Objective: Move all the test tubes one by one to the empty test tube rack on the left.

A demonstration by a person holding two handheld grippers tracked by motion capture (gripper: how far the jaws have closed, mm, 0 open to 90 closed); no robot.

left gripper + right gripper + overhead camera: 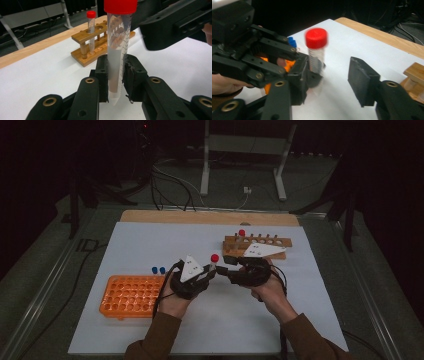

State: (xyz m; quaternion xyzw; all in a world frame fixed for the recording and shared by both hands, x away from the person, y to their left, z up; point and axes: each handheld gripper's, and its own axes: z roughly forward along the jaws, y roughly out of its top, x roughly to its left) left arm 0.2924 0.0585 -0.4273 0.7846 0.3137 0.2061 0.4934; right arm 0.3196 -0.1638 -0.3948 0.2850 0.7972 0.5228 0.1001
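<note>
The left tool [115, 80] clamps the red-capped tube [117, 50] upright just in front of the wooden rack [256, 245], so the right tool [329, 82], jaws apart around it, can let go.

1. A wooden rack [257, 245] is sitting at about one o'clock on the white tabletop [150, 240], carrying one upright red-capped tube [242, 234] in its leftmost hole.
2. An orange rack [131, 295] is lying at about eight o'clock.
3. Two blue caps [158, 269] are resting just beyond the orange rack's far edge.
4. A white metal stand [245, 150] is standing on the floor at twelve o'clock.
</note>
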